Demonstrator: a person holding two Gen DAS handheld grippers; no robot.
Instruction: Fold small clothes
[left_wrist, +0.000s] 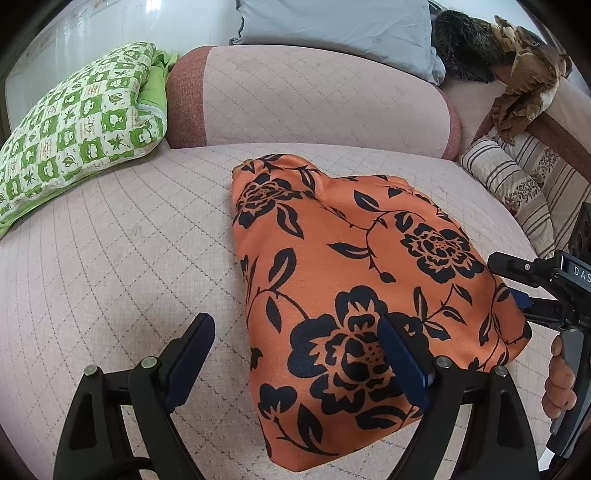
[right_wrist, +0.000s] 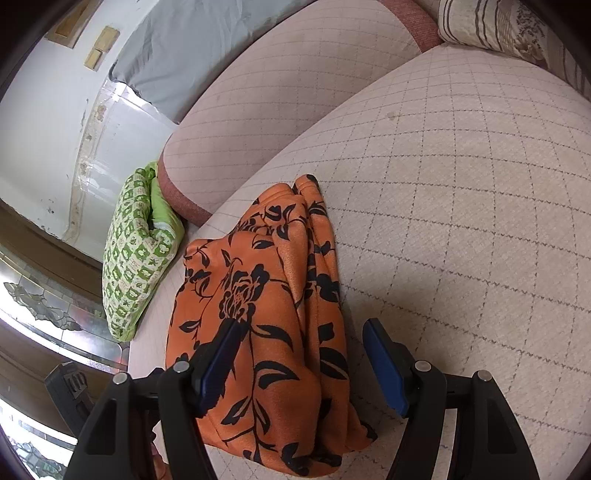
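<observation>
An orange garment with black flowers (left_wrist: 354, 280) lies folded in a thick bundle on the pale quilted sofa seat (left_wrist: 122, 258). My left gripper (left_wrist: 295, 320) is open just above its near left edge: one finger hangs over the bare seat, the other over the cloth. At the right edge of this view, a hand (left_wrist: 557, 380) holds the right gripper by the bundle's right side. In the right wrist view the garment (right_wrist: 273, 295) shows several stacked folds. My right gripper (right_wrist: 301, 329) is open astride its near end, one finger above the cloth, the other above the seat (right_wrist: 461, 240).
A green checked pillow (left_wrist: 74, 136) lies at the seat's left end. The sofa backrest (left_wrist: 314, 99) rises behind, with a grey cushion (left_wrist: 332, 22) on top. A striped cushion (left_wrist: 517, 181) and brown fabric (left_wrist: 524, 88) sit at the right. The seat's edge (right_wrist: 147, 332) drops beside the garment.
</observation>
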